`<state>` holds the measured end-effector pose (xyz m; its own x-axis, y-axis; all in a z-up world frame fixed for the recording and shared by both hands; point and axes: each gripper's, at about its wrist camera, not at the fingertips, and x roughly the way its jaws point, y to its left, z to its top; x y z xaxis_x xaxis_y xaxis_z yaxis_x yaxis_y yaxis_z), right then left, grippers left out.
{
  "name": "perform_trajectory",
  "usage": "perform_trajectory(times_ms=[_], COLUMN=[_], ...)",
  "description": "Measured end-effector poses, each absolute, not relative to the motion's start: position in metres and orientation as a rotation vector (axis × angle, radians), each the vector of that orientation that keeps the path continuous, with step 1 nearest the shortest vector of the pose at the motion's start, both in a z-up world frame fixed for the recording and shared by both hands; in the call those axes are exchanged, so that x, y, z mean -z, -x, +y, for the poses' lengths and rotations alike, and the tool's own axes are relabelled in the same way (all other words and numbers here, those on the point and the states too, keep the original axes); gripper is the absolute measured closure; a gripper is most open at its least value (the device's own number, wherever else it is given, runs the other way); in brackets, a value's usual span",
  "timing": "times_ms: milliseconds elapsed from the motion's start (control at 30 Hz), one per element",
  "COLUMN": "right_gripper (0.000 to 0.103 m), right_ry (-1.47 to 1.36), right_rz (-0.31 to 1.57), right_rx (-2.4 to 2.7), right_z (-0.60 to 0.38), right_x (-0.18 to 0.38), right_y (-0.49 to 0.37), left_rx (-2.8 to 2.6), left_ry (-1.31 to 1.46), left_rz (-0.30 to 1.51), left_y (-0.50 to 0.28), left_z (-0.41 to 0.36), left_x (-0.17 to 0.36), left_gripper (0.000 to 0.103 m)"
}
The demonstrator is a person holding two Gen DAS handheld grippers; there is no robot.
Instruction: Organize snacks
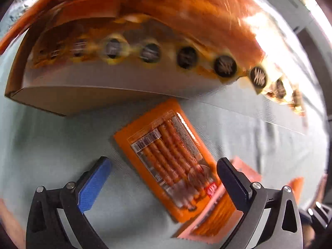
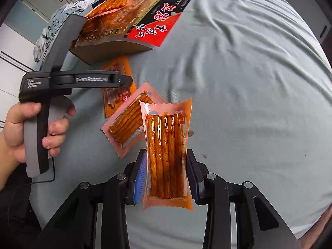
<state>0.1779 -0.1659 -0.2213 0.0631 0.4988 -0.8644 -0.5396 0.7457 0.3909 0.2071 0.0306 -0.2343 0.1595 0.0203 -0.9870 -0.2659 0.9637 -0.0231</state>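
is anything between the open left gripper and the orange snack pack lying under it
Nothing visible. The left gripper is open above the orange snack pack, with only bare cloth around. A pink pack overlaps its near end.

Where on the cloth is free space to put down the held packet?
Bare cloth lies right of the held packet. It is crowded on the left, where the orange packet, pink packet and box are.

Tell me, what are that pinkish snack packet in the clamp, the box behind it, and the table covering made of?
Pink packet: glossy clear plastic film, by its shine, see-through window and crimped zigzag ends.
Box: matte brown cardboard, probably, with a printed glossy front.
Table covering: pale woven cloth, judging by its soft wrinkles.
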Motion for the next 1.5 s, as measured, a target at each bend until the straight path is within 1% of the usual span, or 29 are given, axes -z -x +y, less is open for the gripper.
perform_trajectory(times_ms=[133, 167, 200, 233, 267, 300, 367, 467, 600, 667, 767, 867, 967, 1067, 1133, 1200, 1233, 1300, 1333, 1400, 1500], right_gripper=[0.069, 0.069, 0.069, 0.069, 0.069, 0.069, 0.069, 0.069, 0.069, 0.069, 0.069, 0.069, 0.069, 0.069, 0.069, 0.069, 0.069, 0.069, 0.069, 0.069, 0.068], right_ry=[0.049, 0.043, 0.041, 0.045, 0.046, 0.044, 0.042, 0.048, 0.047, 0.037, 0.025, 0.015, -0.004, -0.036, -0.065, -0.094, -0.105, -0.129, -0.151, -0.181, -0.177], right_rz=[1.246, 1.241, 1.237, 1.232, 1.228, 1.228, 1.234, 1.229, 1.206, 1.198, 1.198, 1.203, 1.203, 1.178, 1.158, 1.134, 1.121, 1.102, 1.099, 1.104, 1.103], right_rx=[-0.781, -0.783, -0.785, -0.784, -0.783, -0.782, -0.776, -0.774, -0.781, -0.783, -0.781, -0.781, -0.791, -0.811, -0.827, -0.84, -0.857, -0.871, -0.882, -0.896, -0.877], right_z=[-0.169, -0.173, -0.173, -0.177, -0.178, -0.178, -0.178, -0.179, -0.179, -0.176, -0.177, -0.178, -0.176, -0.17, -0.162, -0.153, -0.143, -0.126, -0.111, -0.09, -0.054], right_x=[0.212, 0.21, 0.209, 0.206, 0.205, 0.205, 0.206, 0.205, 0.198, 0.198, 0.197, 0.195, 0.189, 0.173, 0.16, 0.145, 0.135, 0.121, 0.112, 0.104, 0.094], right_y=[-0.177, -0.176, -0.177, -0.176, -0.177, -0.177, -0.178, -0.177, -0.175, -0.179, -0.182, -0.182, -0.184, -0.189, -0.197, -0.207, -0.215, -0.23, -0.242, -0.258, -0.284], left_rx=[-0.255, -0.243, -0.217, -0.179, -0.142, -0.1, -0.036, 0.016, 0.098, 0.169, 0.221, 0.184, 0.077, -0.001, -0.009, -0.061, -0.076, -0.071, -0.074, -0.09, -0.061], left_ry=[0.171, 0.168, 0.147, 0.107, 0.087, 0.084, 0.092, 0.096, 0.086, 0.109, 0.173, 0.24, 0.276, 0.347, 0.405, 0.425, 0.415, 0.374, 0.355, 0.317, 0.272], left_rz=[1.382, 1.375, 1.364, 1.355, 1.357, 1.367, 1.407, 1.43, 1.443, 1.425, 1.315, 1.19, 1.117, 1.072, 1.048, 1.026, 1.024, 1.029, 1.023, 0.99, 0.968], left_y=[-0.21, -0.209, -0.204, -0.201, -0.197, -0.194, -0.189, -0.18, -0.159, -0.156, -0.161, -0.175, -0.2, -0.221, -0.224, -0.23, -0.231, -0.23, -0.225, -0.204, -0.186], left_z=[0.019, 0.018, 0.014, 0.01, 0.006, 0.005, 0.006, 0.012, 0.024, 0.026, 0.04, 0.077, 0.114, 0.152, 0.144, 0.154, 0.159, 0.158, 0.152, 0.138, 0.13], left_x=[0.236, 0.235, 0.231, 0.226, 0.222, 0.219, 0.218, 0.214, 0.193, 0.17, 0.118, 0.079, 0.07, 0.079, 0.096, 0.104, 0.104, 0.102, 0.1, 0.095, 0.078], left_gripper=[0.001, 0.009, 0.026, 0.034, 0.052, 0.065, 0.071, 0.073, 0.074, 0.074, 0.074, 0.074, 0.074, 0.072, 0.065, 0.056, 0.054, 0.04, 0.037, 0.027, 0.027])
